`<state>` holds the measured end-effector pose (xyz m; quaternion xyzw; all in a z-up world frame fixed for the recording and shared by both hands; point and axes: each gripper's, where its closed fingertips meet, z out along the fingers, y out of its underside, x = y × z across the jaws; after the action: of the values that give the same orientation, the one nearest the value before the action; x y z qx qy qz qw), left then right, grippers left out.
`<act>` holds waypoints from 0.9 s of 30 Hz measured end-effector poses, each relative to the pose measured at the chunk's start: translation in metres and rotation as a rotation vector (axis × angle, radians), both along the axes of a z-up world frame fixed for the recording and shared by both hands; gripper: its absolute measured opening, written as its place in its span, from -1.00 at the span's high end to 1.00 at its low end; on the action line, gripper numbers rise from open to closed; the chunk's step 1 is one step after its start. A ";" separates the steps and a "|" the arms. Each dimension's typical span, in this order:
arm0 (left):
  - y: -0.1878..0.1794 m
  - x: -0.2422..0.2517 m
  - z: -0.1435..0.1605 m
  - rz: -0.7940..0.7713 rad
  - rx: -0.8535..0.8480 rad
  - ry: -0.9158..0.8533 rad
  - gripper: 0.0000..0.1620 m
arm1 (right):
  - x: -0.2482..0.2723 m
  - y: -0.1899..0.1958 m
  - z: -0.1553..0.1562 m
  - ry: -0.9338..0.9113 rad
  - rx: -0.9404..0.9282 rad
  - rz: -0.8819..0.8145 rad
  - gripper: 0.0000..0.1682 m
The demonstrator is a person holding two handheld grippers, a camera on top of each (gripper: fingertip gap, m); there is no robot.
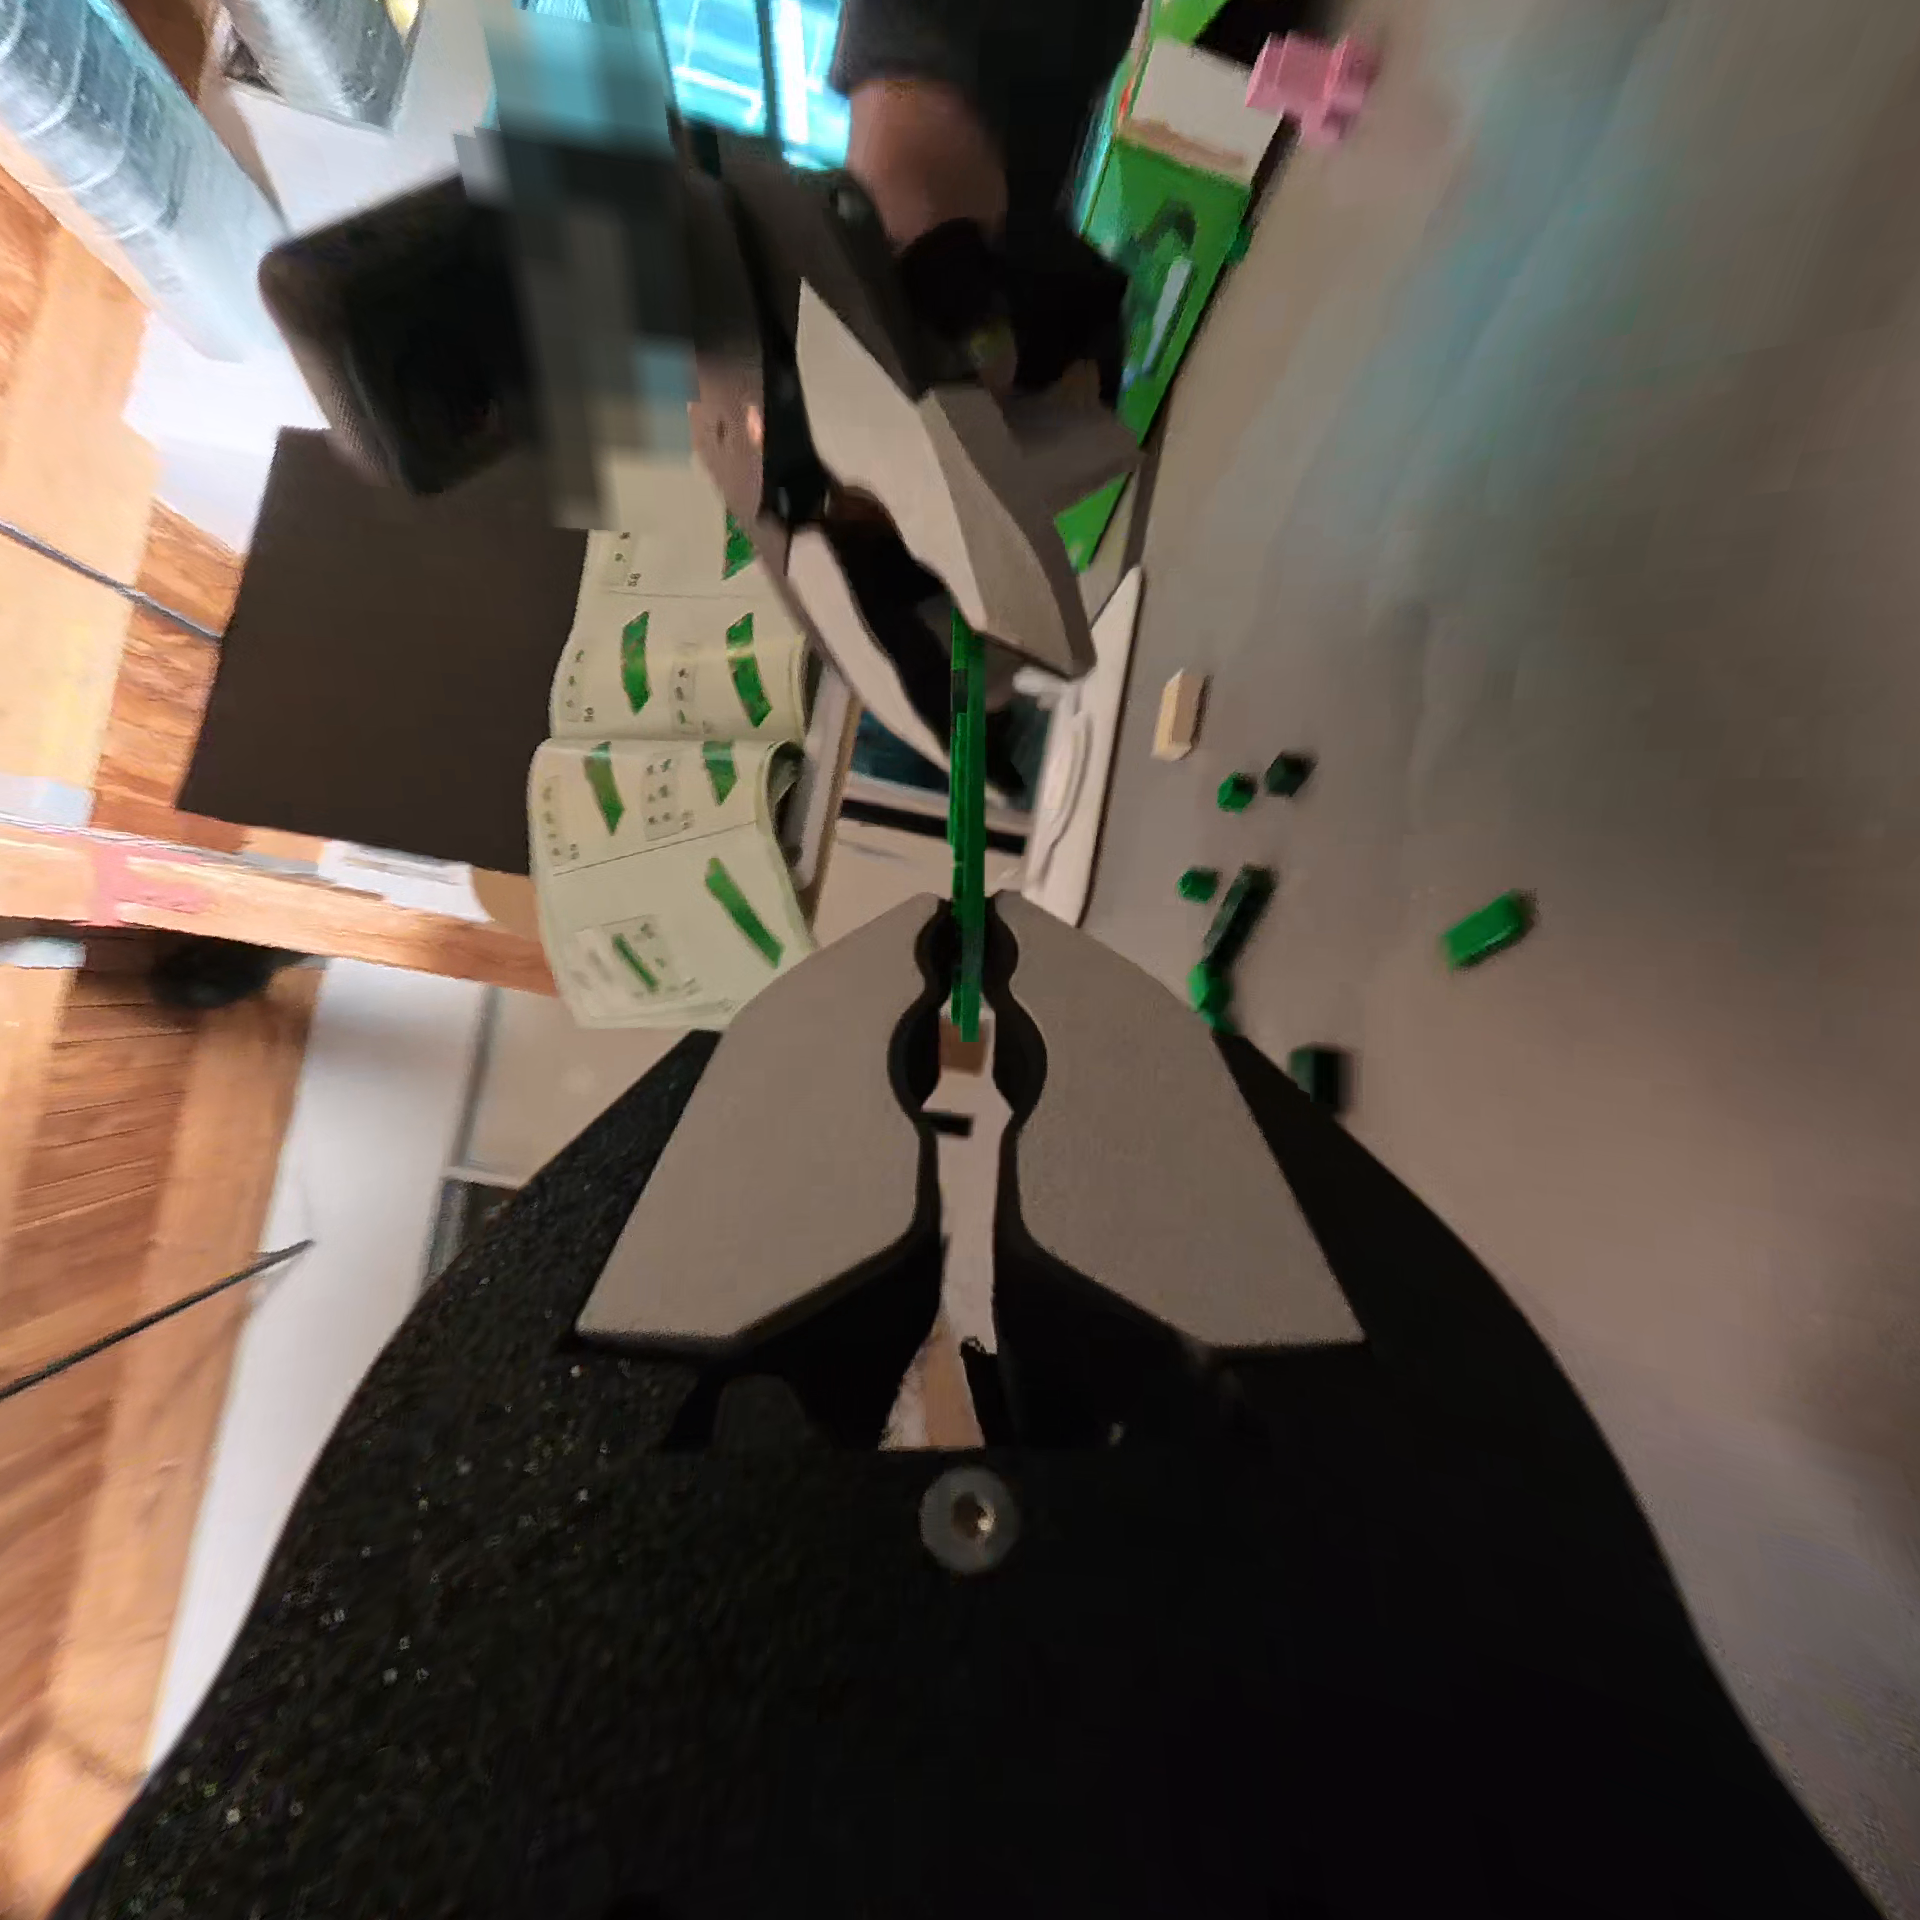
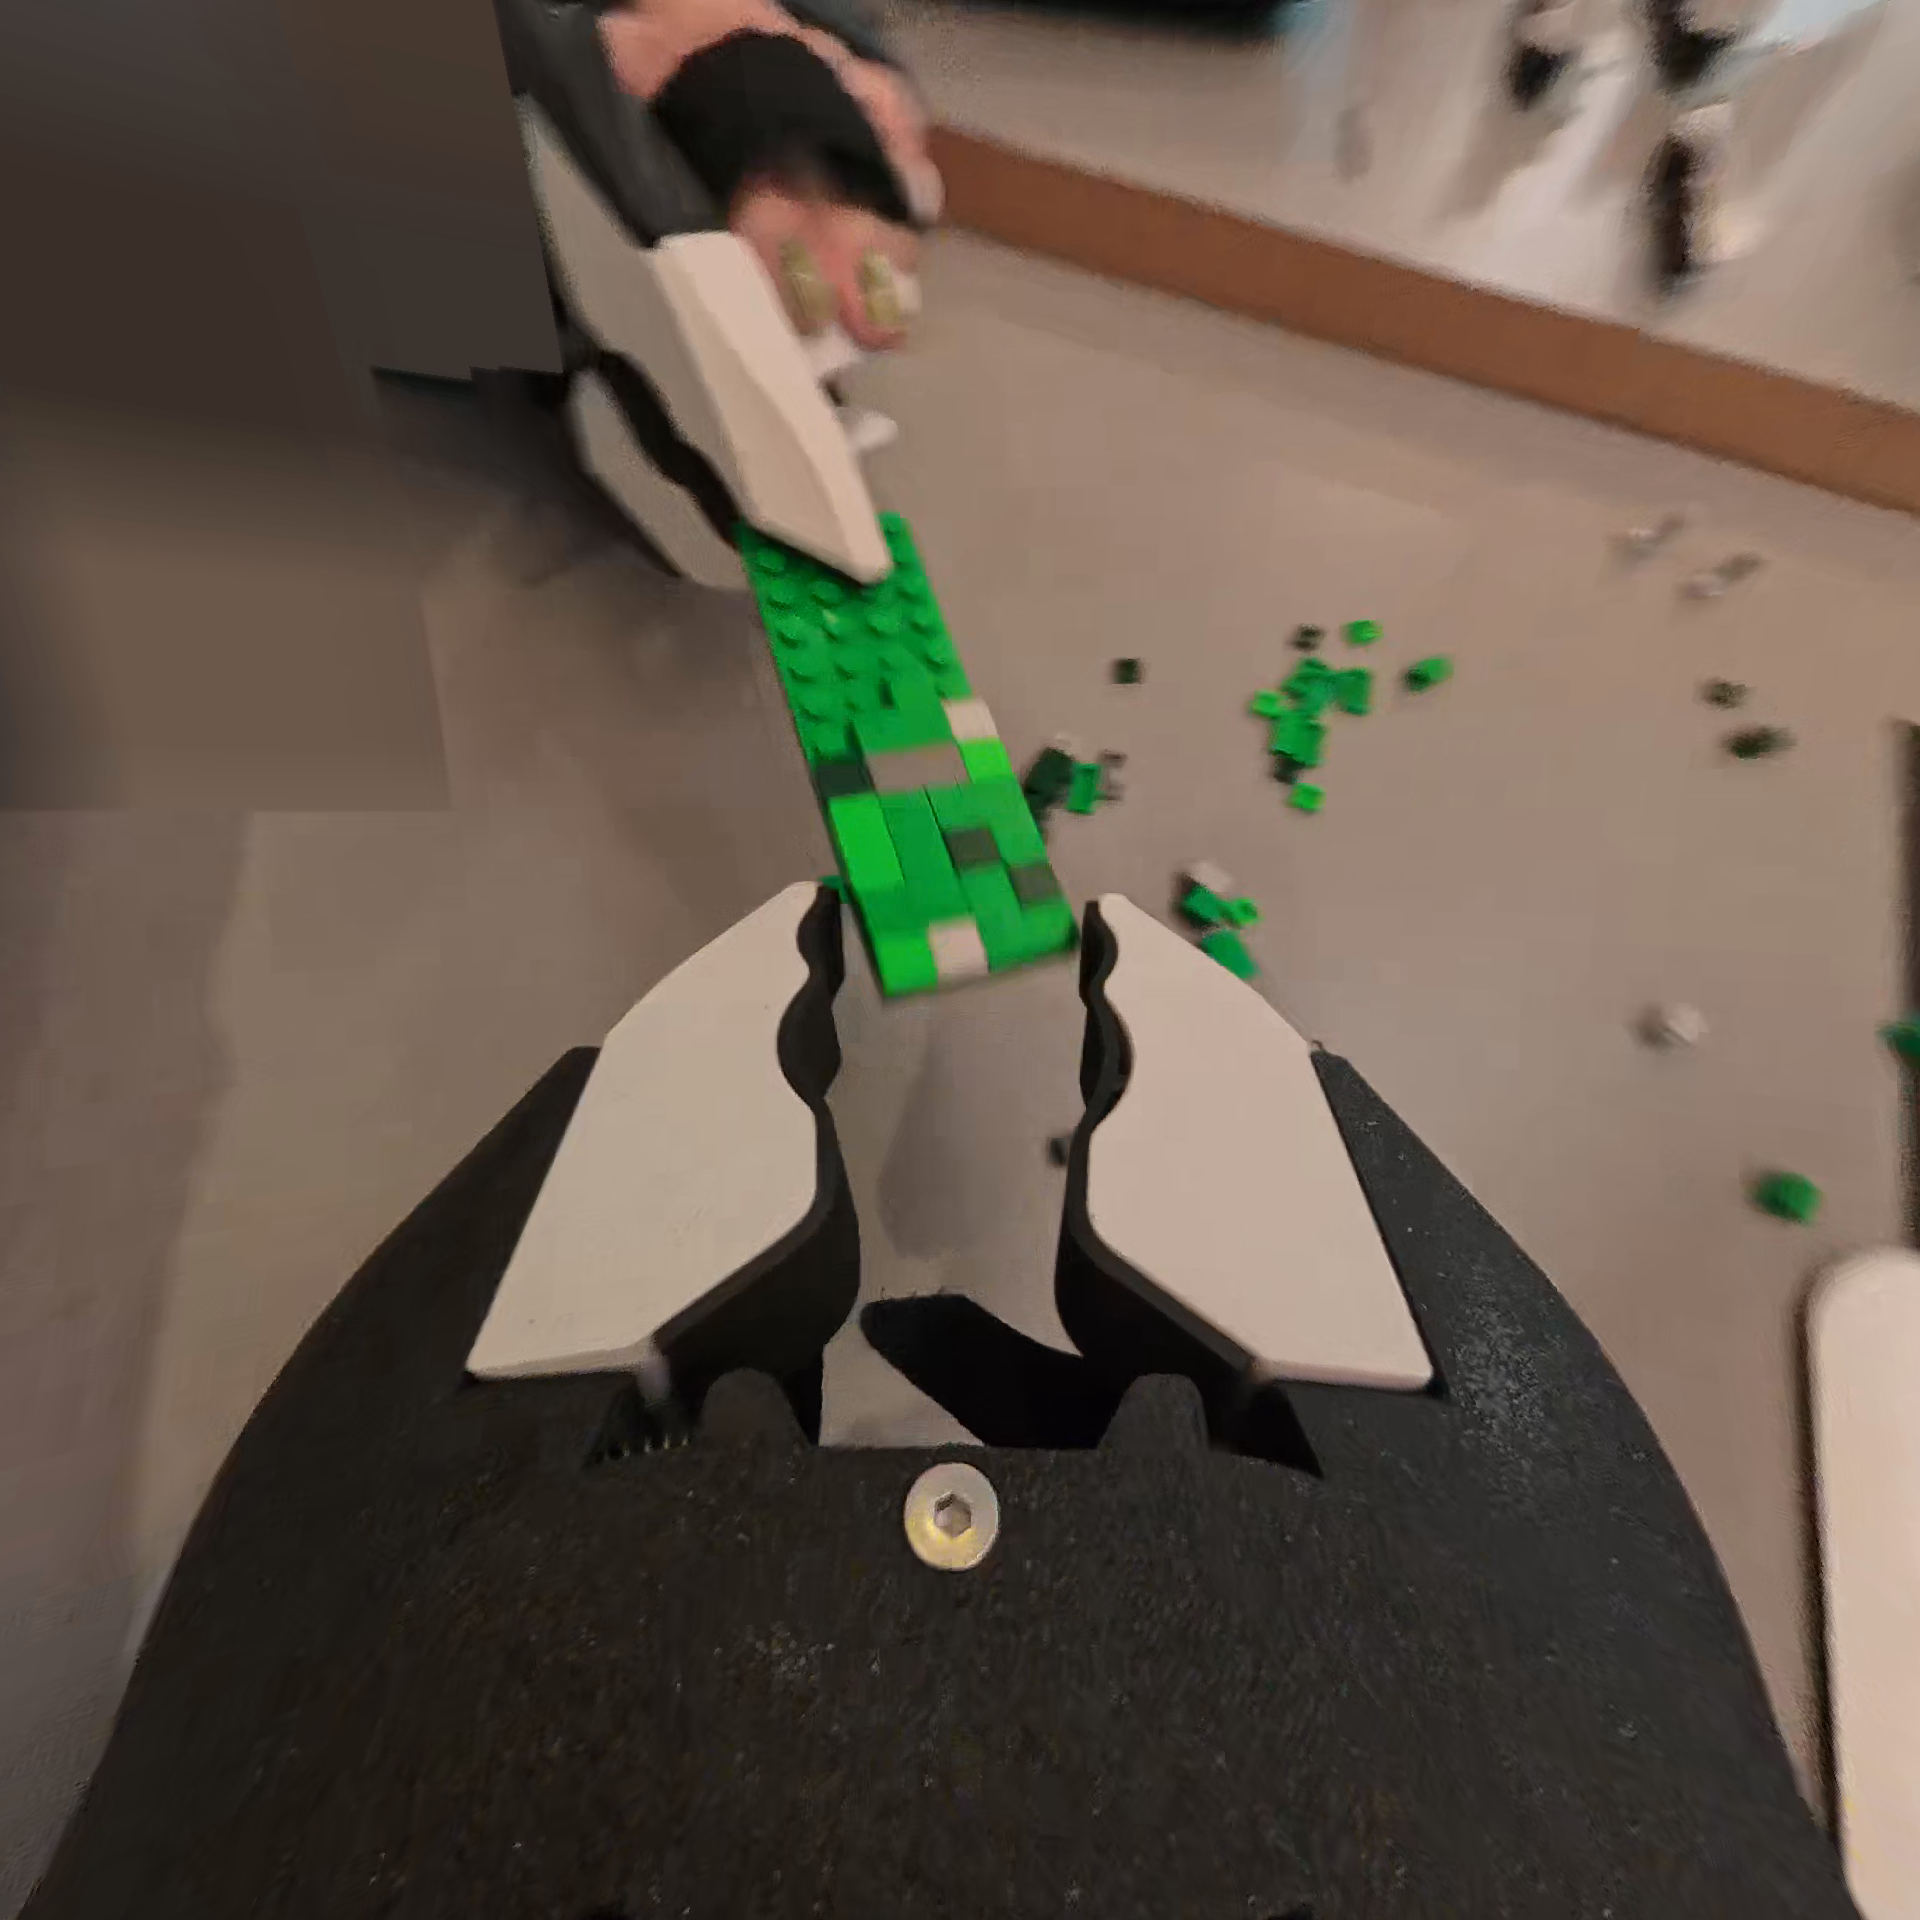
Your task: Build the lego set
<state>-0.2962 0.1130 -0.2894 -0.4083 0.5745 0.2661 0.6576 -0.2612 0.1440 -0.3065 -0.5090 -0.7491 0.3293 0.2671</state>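
Note:
A long green Lego plate (image 2: 914, 790), partly tiled in light green, dark green, grey and white, is held in the air above the grey table (image 2: 364, 1039). My left gripper (image 1: 966, 925) is shut on one end of the plate (image 1: 968, 831), which shows edge-on there. In the right wrist view the left gripper (image 2: 769, 551) clamps the plate's far, studded end. My right gripper (image 2: 956, 925) is open, its fingertips on either side of the plate's near, tiled end, not pressing it. In the left wrist view the right gripper (image 1: 961, 665) straddles the plate's far end.
Loose green bricks (image 2: 1309, 717) lie scattered on the table to the right; some also show in the left wrist view (image 1: 1486, 930). An open instruction booklet (image 1: 665, 831), a green box (image 1: 1153, 260), a pink piece (image 1: 1314, 83) and a tan brick (image 1: 1179, 717) are nearby. A white object (image 2: 1870, 1507) lies at the right edge.

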 end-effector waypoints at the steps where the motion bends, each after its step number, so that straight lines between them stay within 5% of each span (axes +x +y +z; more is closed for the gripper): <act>1: 0.003 -0.008 0.001 0.029 0.024 0.016 0.95 | 0.003 0.010 0.002 0.033 0.011 -0.098 0.55; 7: 0.025 -0.066 -0.001 0.251 0.085 0.114 0.96 | 0.013 -0.008 -0.049 -0.032 -0.098 -0.574 0.72; 19: 0.029 -0.070 -0.010 0.285 0.090 0.156 0.96 | -0.027 -0.034 -0.086 -0.170 0.041 -0.675 0.72; 27: 0.028 -0.060 -0.013 0.250 0.083 0.166 0.96 | -0.009 -0.024 -0.081 -0.180 0.131 -0.686 0.77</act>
<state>-0.3562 0.1407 -0.3022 -0.4257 0.5599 0.4025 0.5859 -0.2704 0.1202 -0.3871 -0.7394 -0.5750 0.1255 0.3271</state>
